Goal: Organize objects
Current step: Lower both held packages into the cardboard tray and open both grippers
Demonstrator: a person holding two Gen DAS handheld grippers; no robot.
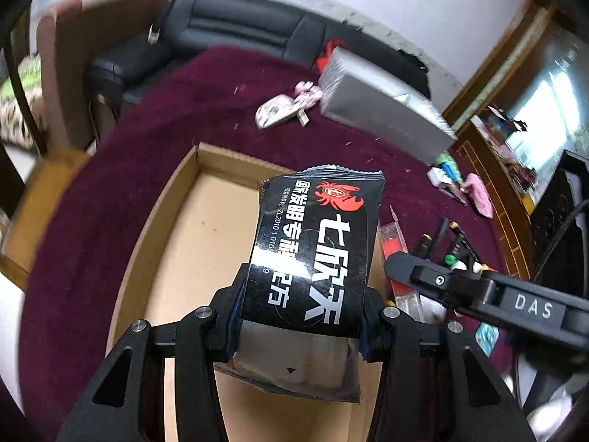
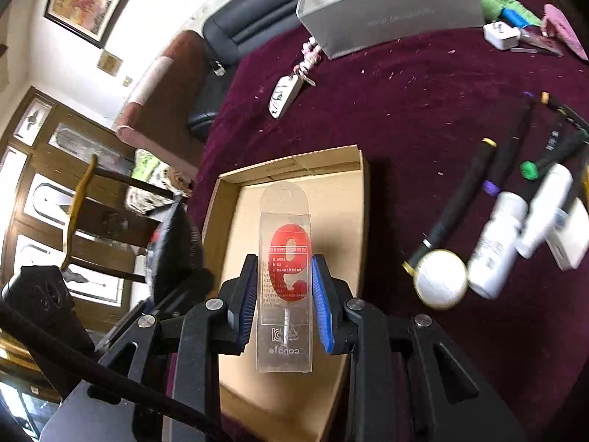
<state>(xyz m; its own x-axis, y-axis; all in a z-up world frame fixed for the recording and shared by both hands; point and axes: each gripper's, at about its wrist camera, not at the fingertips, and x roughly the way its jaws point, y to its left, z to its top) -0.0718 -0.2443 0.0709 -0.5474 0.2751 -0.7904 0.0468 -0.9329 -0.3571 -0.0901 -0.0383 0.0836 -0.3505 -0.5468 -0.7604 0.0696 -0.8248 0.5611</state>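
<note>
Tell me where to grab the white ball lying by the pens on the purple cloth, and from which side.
Take the white ball across its widest middle, coming straight down from above. It is round, so only a hold across the middle won't slip off. Set the fingers in line with the black pen and the white bottle, which crowd it on the far and right sides; the near and left sides look clear.

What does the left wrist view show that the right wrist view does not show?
Left only: the left gripper shut on a black glossy sachet with a red crab logo. Right only: the right gripper shut on a clear plastic pack holding a red number candle, plus a white ball. Both: shallow cardboard box, grey rectangular box, purple tablecloth.
</note>
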